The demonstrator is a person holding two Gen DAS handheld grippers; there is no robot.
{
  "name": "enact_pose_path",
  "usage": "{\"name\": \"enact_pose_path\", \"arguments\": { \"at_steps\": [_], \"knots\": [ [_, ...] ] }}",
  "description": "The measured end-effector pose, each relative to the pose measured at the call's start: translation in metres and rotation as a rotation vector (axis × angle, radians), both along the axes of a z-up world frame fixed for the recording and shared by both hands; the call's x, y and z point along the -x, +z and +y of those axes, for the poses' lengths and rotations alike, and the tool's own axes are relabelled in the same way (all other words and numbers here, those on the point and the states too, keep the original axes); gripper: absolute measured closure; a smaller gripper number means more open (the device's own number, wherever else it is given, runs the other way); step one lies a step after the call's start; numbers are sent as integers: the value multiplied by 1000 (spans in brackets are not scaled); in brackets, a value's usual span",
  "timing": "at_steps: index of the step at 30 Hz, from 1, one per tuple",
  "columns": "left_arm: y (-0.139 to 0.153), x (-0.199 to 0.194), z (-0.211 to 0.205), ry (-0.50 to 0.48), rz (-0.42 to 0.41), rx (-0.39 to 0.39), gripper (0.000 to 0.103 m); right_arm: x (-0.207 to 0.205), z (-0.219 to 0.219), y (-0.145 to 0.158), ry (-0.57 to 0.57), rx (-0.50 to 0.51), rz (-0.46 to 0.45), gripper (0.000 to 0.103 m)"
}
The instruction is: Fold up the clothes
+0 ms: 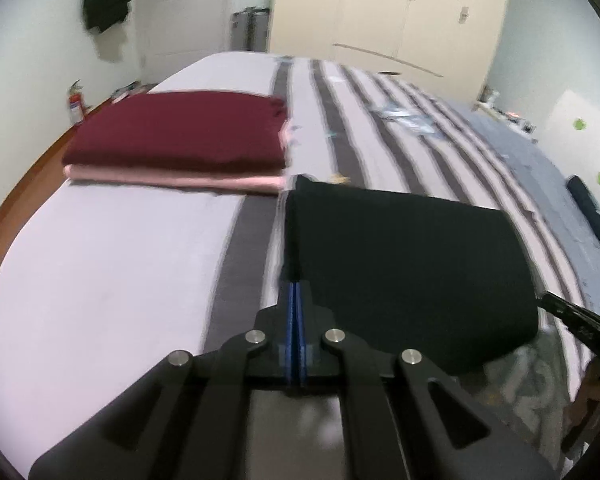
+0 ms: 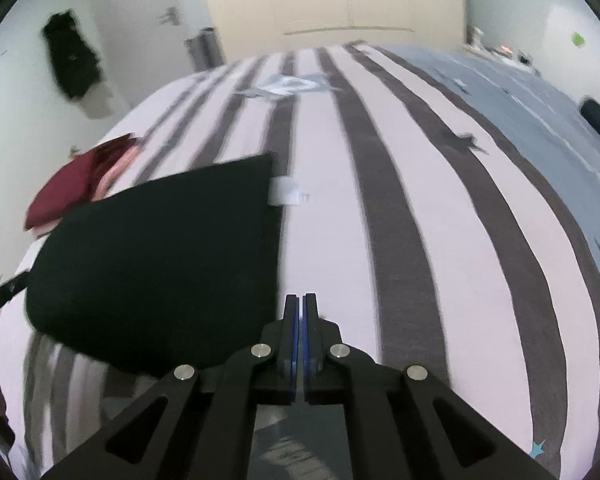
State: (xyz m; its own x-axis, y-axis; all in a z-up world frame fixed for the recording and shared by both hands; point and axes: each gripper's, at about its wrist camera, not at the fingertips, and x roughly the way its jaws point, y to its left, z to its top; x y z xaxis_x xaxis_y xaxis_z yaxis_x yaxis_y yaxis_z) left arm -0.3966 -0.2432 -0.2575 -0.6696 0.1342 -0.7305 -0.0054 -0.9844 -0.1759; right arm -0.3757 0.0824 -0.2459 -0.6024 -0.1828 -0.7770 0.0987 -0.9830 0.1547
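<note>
- Striped bed (image 1: 380, 128) is serving as the folding surface, with wardrobes standing behind.
- Maroon garment (image 1: 180, 132) is lying folded atop a pink garment (image 1: 172, 182), likely stacked aside as finished work.
- Black garment (image 1: 400, 264) is stretching between both tools, just beside that stack.
- Left tool (image 1: 296, 284) is pinching its left edge, jaws together.
- Right tool (image 2: 300, 300) is showing jaws together at the right edge; grip unclear.
</note>
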Motion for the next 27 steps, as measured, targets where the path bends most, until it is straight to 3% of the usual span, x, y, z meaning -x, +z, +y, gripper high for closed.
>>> {"name": "enact_pose_path", "arguments": {
  "at_steps": [3, 5, 7, 14, 21, 27],
  "knots": [
    [5, -7, 17, -53, 1, -59, 102, -9, -27, 10, 82, 54, 11, 102],
    [10, -11, 31, -69, 22, -15, 102, -14, -47, 13, 129, 78, 16, 102],
    [12, -14, 32, -54, 22, -54, 102, -18, -65, 16, 173, 86, 26, 102],
    [-10, -11, 53, -143, -33, -158, 102, -23, -95, 4, 249, 167, 0, 102],
    [-28, -11, 40, -135, -65, -110, 102, -20, -106, -16, 280, 138, -24, 103],
    [-25, -14, 8, -105, -34, -60, 101, -20, -72, -16, 224, 98, -21, 103]
  ]
}}
